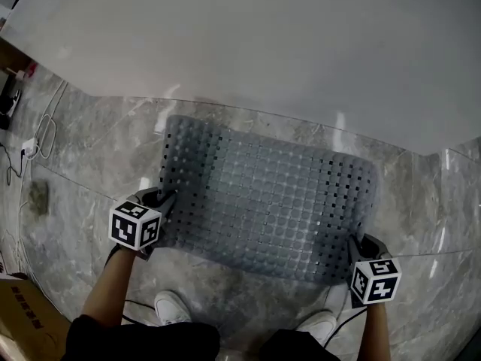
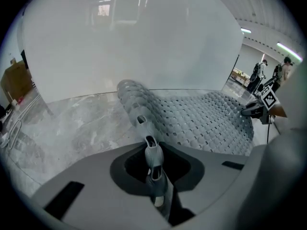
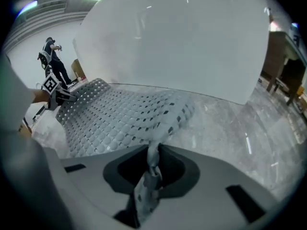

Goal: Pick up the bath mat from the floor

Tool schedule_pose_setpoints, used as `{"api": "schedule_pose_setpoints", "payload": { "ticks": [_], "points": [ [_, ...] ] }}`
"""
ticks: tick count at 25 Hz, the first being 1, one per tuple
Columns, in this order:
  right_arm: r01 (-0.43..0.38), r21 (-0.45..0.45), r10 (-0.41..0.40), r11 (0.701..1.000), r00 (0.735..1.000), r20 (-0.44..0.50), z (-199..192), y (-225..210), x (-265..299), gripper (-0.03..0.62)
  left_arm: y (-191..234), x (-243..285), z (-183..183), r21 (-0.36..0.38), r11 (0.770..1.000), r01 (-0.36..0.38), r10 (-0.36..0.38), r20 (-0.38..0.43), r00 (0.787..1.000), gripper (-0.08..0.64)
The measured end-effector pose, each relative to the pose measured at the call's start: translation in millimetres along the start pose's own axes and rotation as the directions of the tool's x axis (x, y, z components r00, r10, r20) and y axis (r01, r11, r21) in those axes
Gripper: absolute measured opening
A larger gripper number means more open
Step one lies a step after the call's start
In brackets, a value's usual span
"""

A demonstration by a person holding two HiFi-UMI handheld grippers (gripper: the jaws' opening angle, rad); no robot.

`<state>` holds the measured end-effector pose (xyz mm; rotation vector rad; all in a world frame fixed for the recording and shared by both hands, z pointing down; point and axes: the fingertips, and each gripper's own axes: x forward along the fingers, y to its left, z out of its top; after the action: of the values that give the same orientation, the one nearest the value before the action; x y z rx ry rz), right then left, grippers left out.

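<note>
The left tool point(image 1: 167, 200) is clamped shut on the near left edge of the grey perforated rubber bath mat point(image 1: 263, 198). The right tool point(image 1: 355, 244) pinches its near right corner. The gripped edge is raised and folded. The far side lies on the grey marble floor point(image 1: 83, 141), beside a white wall point(image 1: 263, 36).

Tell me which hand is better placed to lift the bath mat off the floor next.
Left, slightly. Both hold the bath mat: the left gripper is shut partway along its short edge, the right gripper on a near corner, so the left would probably raise more. Best lift together.
</note>
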<state>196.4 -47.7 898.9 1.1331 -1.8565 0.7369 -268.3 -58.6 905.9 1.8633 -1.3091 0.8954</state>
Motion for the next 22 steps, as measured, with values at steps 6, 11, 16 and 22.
{"api": "schedule_pose_setpoints", "payload": {
  "ticks": [6,11,16,22],
  "points": [
    [-0.022,-0.030,0.024,0.999,0.997,0.076,13.5,10.5,-16.0,0.072,-15.3,-20.7,13.1,-0.023,0.999,0.039,-0.037,0.083,0.996,0.051],
    [-0.015,-0.068,0.026,0.998,0.987,0.159,31.4,17.8,-24.0,0.069,-20.9,-35.8,27.1,-0.025,0.999,0.032,-0.028,0.143,0.989,0.048],
    [-0.023,-0.097,0.044,0.995,0.975,0.217,56.6,30.3,-49.6,0.068,-36.1,-61.1,56.0,-0.010,0.999,0.033,-0.031,0.205,0.978,0.046],
    [0.001,-0.095,0.023,0.995,0.968,0.251,90.8,43.3,-108.4,0.066,-63.3,-105.0,101.7,0.025,0.999,0.045,-0.050,0.253,0.966,0.046]
  ]
}}
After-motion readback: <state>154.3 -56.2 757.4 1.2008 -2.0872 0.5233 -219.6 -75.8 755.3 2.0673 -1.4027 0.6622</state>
